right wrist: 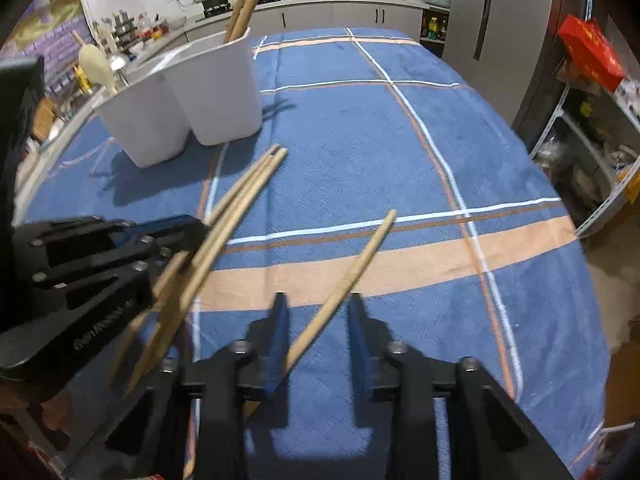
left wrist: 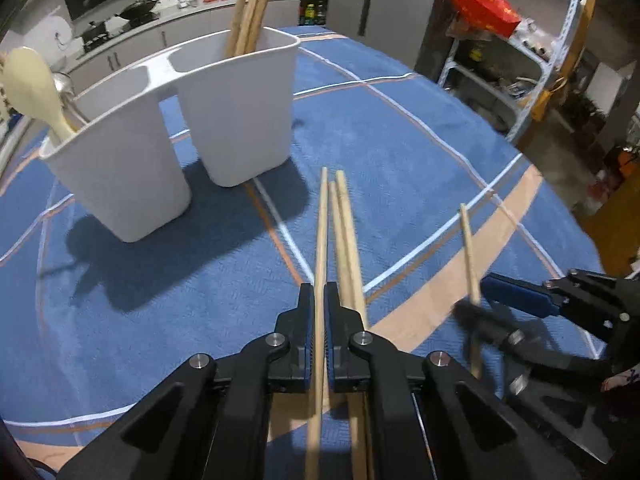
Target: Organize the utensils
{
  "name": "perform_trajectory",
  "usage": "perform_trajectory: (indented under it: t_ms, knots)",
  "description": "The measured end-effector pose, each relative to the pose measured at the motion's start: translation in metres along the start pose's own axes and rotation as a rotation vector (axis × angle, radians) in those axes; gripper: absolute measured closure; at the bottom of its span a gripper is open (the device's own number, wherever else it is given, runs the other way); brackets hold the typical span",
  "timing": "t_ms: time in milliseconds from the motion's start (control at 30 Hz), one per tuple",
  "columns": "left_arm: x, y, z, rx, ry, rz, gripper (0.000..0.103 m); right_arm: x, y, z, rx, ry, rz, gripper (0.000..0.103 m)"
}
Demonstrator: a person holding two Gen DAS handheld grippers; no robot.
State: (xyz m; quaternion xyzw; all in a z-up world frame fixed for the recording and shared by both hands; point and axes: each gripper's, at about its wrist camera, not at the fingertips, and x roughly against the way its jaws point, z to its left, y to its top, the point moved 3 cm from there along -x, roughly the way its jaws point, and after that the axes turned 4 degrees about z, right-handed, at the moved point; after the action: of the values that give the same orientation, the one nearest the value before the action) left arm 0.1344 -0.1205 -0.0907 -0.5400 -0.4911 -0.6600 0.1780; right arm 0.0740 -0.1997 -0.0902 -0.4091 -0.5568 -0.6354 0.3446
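Observation:
My left gripper (left wrist: 319,292) is shut on one wooden chopstick (left wrist: 320,240) that points toward the white two-compartment utensil holder (left wrist: 224,120). Two more chopsticks (left wrist: 348,240) run beside it and pass under the right finger. From the right wrist view, the left gripper (right wrist: 192,232) shows with these three chopsticks (right wrist: 240,192) bunched at its tip. My right gripper (right wrist: 318,300) stands open with a single chopstick (right wrist: 360,256) slanting between its blurred fingers, close to the left pad. The holder (right wrist: 180,112) has chopsticks (left wrist: 252,8) in one compartment and a cream rice paddle (left wrist: 28,80) in the other.
A blue plaid cloth (left wrist: 400,140) covers the table, whose edge curves along the right. A metal shelf (left wrist: 532,60) with a red box (left wrist: 484,4) stands beyond it. A kitchen counter (right wrist: 340,0) and a grey fridge (right wrist: 488,12) lie behind the table.

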Motion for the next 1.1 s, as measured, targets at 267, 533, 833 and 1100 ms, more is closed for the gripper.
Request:
perform_trajectory:
  t_ms: [267, 533, 833, 1100]
  knots:
    - [0.014, -0.027, 0.037, 0.147, 0.03, 0.003, 0.099, 0.006, -0.007, -0.022, -0.069, 0.046, 0.006, 0.091]
    - [0.045, -0.091, 0.067, 0.362, -0.044, 0.032, 0.099, 0.017, -0.033, -0.022, 0.017, 0.244, 0.06, 0.093]
    - [0.062, -0.11, 0.057, 0.377, -0.003, 0.047, 0.092, 0.026, -0.049, -0.027, 0.064, 0.194, 0.097, 0.091]
    - [0.05, -0.093, 0.071, 0.4, -0.017, 0.082, 0.076, 0.017, -0.036, 0.001, 0.162, 0.122, 0.147, 0.09]
